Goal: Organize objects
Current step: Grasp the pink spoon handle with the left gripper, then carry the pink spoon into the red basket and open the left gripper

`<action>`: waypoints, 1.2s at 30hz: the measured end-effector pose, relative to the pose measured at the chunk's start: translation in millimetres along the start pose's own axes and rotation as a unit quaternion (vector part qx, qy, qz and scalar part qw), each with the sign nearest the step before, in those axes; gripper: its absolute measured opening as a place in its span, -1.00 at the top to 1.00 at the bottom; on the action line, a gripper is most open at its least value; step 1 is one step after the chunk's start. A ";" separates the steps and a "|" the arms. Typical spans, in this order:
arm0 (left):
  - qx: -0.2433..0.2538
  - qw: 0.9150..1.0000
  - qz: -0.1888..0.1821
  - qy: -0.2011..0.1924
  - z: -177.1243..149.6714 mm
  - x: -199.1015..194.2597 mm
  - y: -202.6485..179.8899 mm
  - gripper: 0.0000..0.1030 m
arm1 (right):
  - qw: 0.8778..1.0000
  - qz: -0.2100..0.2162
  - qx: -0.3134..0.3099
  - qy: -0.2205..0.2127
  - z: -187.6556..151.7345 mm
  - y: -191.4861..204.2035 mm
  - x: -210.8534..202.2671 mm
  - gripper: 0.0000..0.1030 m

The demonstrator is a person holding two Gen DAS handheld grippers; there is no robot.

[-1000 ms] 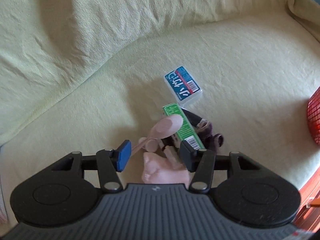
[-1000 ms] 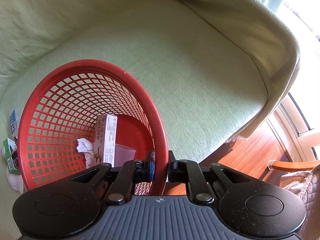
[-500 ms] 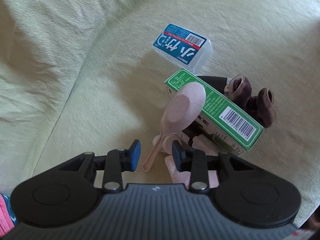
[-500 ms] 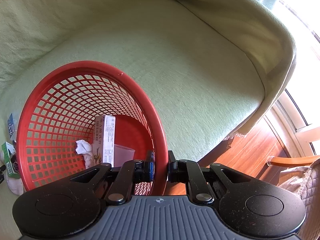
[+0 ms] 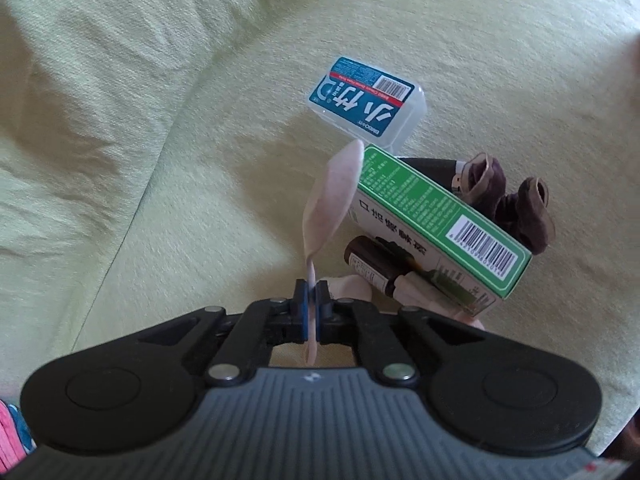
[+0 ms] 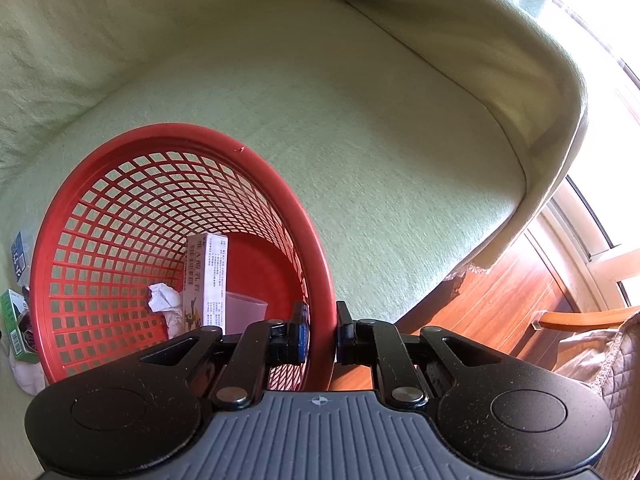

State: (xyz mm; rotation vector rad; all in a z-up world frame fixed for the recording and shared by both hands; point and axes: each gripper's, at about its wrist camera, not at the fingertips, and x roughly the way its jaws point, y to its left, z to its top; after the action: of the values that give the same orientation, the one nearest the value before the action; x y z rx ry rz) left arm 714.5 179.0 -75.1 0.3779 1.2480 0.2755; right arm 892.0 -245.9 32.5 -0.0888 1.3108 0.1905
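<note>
Left tongs (image 5: 311, 304), jaws just closed, pinch the pale pink plastic spoon (image 5: 333, 196) by its handle above the sofa; right tongs (image 6: 322, 330) clamp the red mesh basket (image 6: 256, 160) rim.

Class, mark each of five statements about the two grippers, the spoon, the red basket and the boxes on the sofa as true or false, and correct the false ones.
1. The left gripper is shut on the pink spoon. True.
2. The right gripper hangs free. False: it clamps the red basket by its rim.
3. The basket is empty. False: a white box, crumpled paper and a clear cup lie inside.
4. The green box lies on the sofa outside the basket. True.
5. The spoon's bowl points toward the camera. False: it points away.
</note>
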 end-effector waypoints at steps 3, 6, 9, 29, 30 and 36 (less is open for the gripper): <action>-0.028 0.999 -0.013 0.007 2.4 -9.4 5.4 0.97 | 1.000 0.002 0.000 -0.002 -0.9 -1.0 0.1 0.81; -0.071 0.996 -0.041 0.015 6.9 -25.4 8.9 0.97 | 1.000 0.004 -0.002 -0.003 -2.0 -1.3 -0.3 0.81; -0.110 0.991 -0.073 0.017 12.1 -47.4 4.6 0.97 | 1.000 0.007 -0.005 -0.004 -3.2 -1.8 -1.0 0.81; -0.129 0.964 -0.233 -0.011 123.4 -175.6 -95.6 0.97 | 0.999 0.020 -0.042 -0.010 -3.0 -8.1 4.7 0.81; -0.127 0.963 -0.237 -0.014 128.3 -180.4 -99.5 0.97 | 0.999 0.019 -0.046 -0.011 -2.6 -7.4 4.7 0.81; -0.117 0.956 -0.269 -0.026 158.2 -208.3 -124.3 0.97 | 0.999 0.016 -0.045 -0.008 -1.3 -7.6 7.5 0.79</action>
State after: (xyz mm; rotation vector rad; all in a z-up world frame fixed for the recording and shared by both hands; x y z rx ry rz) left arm 803.4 -38.0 95.0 -0.1627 1.2026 -0.0555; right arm 894.1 -252.9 24.6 -0.1437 1.2886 0.2772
